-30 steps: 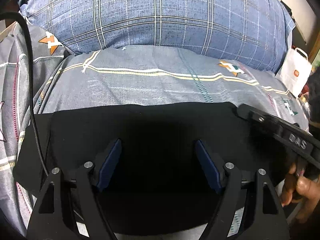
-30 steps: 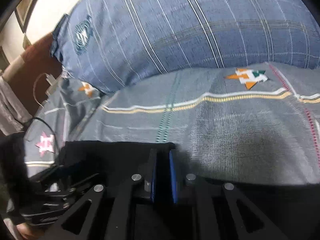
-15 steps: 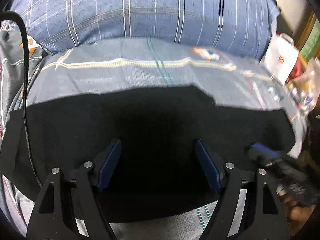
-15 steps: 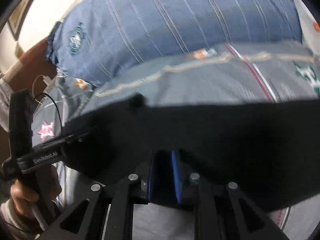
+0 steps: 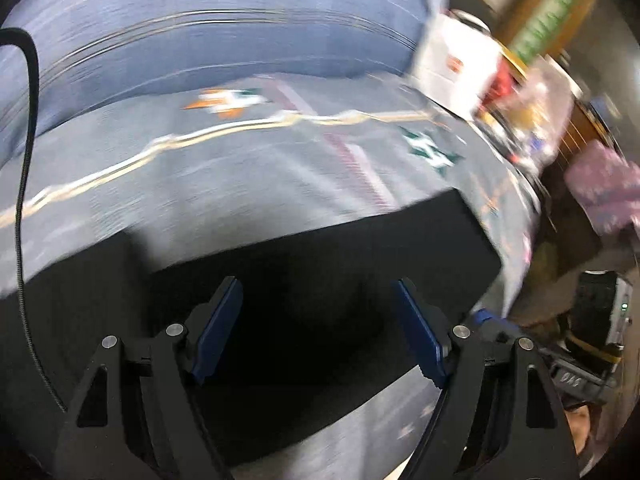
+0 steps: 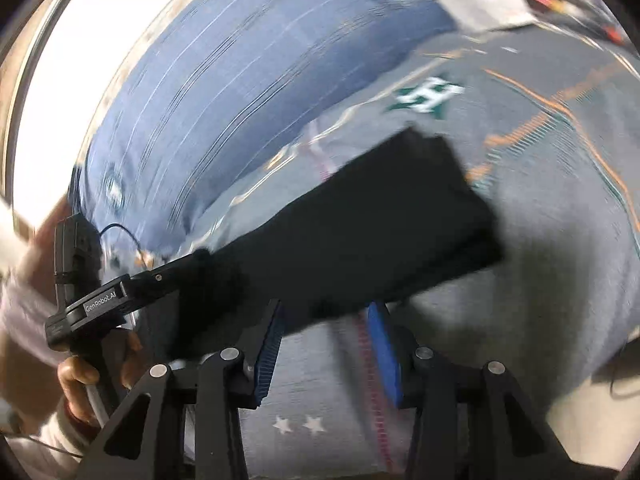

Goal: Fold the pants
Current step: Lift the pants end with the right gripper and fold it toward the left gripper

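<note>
Pants lie as a dark strip across the bed. Our right gripper is opening, nothing pinched; left gripper hangs wide. Next we probably grab an end and fold again.
</note>
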{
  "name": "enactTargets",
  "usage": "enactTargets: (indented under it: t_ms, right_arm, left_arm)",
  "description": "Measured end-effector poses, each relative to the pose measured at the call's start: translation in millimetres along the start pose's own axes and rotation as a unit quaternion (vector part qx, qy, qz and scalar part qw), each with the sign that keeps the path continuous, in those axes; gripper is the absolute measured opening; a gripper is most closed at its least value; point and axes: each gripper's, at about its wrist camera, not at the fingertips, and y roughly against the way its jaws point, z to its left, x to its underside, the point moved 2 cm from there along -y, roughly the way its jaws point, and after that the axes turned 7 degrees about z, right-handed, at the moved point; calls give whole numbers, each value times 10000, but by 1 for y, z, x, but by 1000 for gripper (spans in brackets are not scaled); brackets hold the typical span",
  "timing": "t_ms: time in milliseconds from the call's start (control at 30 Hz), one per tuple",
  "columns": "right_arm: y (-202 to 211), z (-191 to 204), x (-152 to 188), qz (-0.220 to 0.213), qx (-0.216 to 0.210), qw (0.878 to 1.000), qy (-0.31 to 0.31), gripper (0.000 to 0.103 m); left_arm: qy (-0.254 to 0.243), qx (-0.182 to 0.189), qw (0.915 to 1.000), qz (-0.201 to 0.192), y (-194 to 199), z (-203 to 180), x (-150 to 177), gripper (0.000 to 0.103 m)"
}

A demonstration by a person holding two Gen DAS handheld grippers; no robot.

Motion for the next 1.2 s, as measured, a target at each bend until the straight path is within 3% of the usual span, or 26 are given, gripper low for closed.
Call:
enactTargets:
  t_ms: [167,233,367,467,633,667,733,767,833,867,967,1067,1200]
  right_arm:
    - [-10,-16,0,43,-71,9998,-160,43]
    - [-10,-22,-2,-89,-288,9993,-230,44]
    - [-10,-28,-2,-249,-560,9977,-292,45]
    - [-9,-36,-2,-411,-820,9946,-475,46]
    - [-8,-43,-4,-659,-996,9913,-544,46]
    - [-8,-42,-5,-703,-992,9912,-530,46]
    - [-9,-40,-9,-732,-860,9926,-444,42]
    - [-11,-39,-12,-711,-722,9940,-418,28]
    - [-13,-39,-16,-655,-576,9952,-444,14]
    - [-12,-38,-17,-664,-638,9946,-477,13]
    - [2,-17,-19,-807,-585,9950,-103,10]
    - [16,16,-25,-888,-557,9936,415,10]
    - [14,95,-32,-801,-600,9831,1534,10]
  left_arm:
    - [-703,626,9945,452,-41,-47,-39,78]
    - [-941,734,9907,657,-54,-61,-48,78]
    - [-1380,756,9828,964,-85,-91,-71,78]
    - [-1743,990,9713,1284,-105,-115,-79,78]
    - [-2475,885,9569,1233,-120,-145,-81,77]
    - [-2560,882,9550,1209,-121,-149,-80,65]
    - [-2707,759,9535,1089,-124,-154,-78,50]
    - [-2757,737,9528,1033,-125,-155,-77,40]
    - [-2735,758,9538,984,-126,-153,-78,21]
    - [-2574,854,9571,1022,-124,-149,-80,19]
    - [-2354,1117,9611,920,-104,-140,-83,15]
    - [-2090,1357,9668,567,-54,-123,-89,15]
    - [-1682,1200,9784,92,15,-80,-89,15]
